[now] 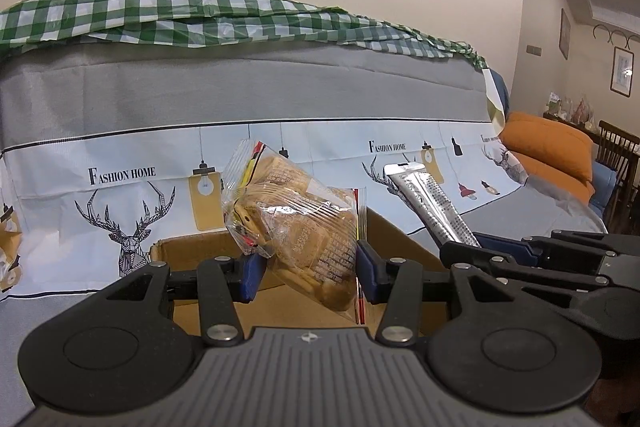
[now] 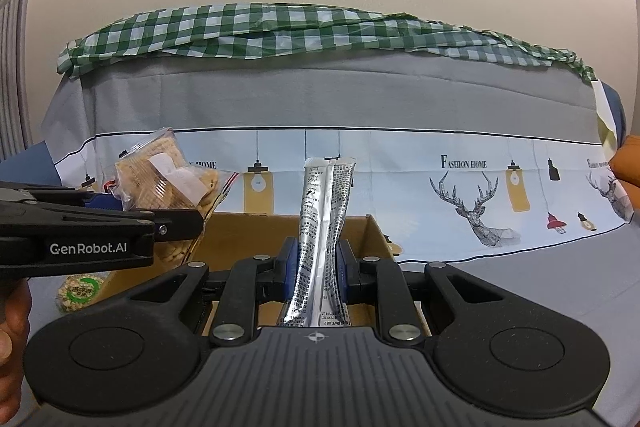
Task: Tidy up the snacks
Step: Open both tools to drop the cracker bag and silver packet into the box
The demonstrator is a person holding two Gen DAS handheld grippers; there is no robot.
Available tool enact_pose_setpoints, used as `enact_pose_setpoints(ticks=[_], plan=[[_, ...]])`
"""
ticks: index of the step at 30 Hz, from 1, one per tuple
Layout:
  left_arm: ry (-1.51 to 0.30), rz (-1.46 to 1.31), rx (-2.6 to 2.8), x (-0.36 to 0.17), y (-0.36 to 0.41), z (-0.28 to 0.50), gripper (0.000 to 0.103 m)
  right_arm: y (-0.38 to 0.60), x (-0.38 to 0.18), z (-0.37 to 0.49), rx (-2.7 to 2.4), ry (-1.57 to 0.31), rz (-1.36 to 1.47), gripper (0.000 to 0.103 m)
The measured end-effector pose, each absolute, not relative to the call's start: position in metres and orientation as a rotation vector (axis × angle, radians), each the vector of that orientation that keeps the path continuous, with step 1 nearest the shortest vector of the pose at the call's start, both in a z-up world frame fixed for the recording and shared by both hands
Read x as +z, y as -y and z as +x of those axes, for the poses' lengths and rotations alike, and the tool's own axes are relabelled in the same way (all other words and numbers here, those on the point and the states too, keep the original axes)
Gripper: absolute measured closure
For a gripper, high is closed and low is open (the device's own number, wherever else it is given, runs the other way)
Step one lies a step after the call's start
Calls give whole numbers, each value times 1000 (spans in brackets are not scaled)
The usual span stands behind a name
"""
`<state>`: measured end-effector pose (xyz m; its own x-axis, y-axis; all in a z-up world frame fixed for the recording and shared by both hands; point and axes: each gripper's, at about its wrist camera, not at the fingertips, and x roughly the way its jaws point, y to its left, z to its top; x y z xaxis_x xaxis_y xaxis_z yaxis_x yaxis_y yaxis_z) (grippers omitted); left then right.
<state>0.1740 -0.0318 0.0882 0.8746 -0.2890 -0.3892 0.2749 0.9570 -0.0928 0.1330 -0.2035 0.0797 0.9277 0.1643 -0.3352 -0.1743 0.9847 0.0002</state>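
1. The left gripper (image 1: 306, 269) clamps a clear cracker packet (image 1: 296, 227), tan biscuits showing through, tilted above the cardboard box (image 1: 404, 239).
2. The right gripper (image 2: 318, 273) pinches an upright silver sachet (image 2: 322, 227) with black print, also over the box.
3. What the box contains cannot be seen.
4. A round green-labelled snack (image 2: 82, 293) lies left of the box.

Left claw (image 1: 306, 267): black linkages, blue pads, silver rivets. Right claw (image 2: 317, 271): same; ribbed grey base.

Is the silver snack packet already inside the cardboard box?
No. The silver packet is held upright by the right gripper, above the cardboard box.
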Motion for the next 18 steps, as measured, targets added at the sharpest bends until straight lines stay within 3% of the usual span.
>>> enact_pose_setpoints(ticks=[18], plan=[[-405, -49, -293, 90, 33, 174, 50, 202, 80, 136, 184, -347, -31, 82]])
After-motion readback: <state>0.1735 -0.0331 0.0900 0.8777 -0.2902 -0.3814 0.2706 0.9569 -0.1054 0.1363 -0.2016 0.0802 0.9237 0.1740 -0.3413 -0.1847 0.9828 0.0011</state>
